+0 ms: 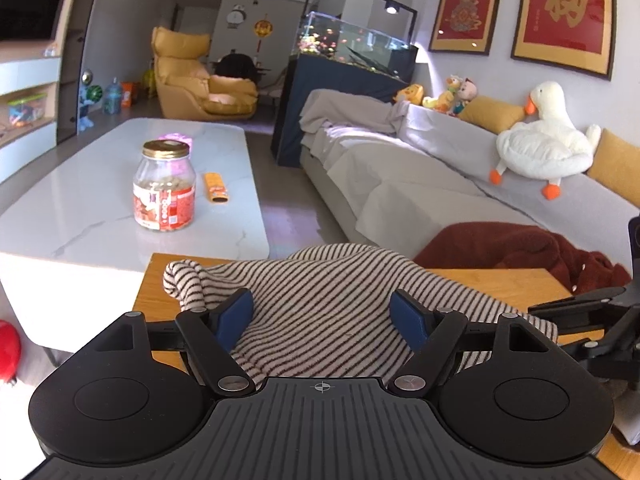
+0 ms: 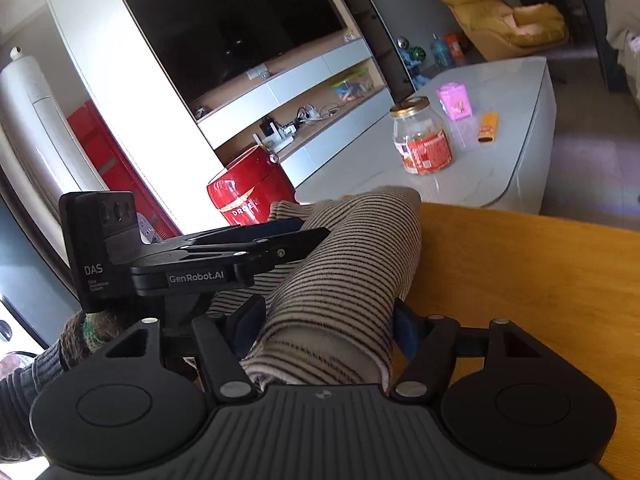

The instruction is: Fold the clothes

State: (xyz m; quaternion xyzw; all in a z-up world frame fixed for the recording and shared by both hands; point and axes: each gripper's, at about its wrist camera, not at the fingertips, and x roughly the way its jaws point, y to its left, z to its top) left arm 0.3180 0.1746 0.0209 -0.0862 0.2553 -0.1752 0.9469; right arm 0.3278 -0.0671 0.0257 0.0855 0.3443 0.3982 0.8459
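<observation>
A black-and-white striped garment [image 1: 328,304] lies bunched on a small wooden table [image 1: 500,284]. My left gripper [image 1: 322,316] is open, its blue pads [image 1: 236,316] spread wide on either side of the cloth, with the fabric running between them. In the right wrist view the same striped garment [image 2: 344,276] passes as a thick roll between my right gripper's [image 2: 326,328] blue pads [image 2: 406,330], which stand wide apart on both sides of it. The left gripper's body [image 2: 200,256] shows there from the side, resting over the cloth's left part.
A dark red knit garment [image 1: 520,248] lies at the wooden table's far right, against a grey sofa [image 1: 420,168]. A white marble coffee table [image 1: 120,200] holds a glass jar [image 1: 165,186] and an orange packet [image 1: 216,187]. A red appliance [image 2: 250,192] stands left.
</observation>
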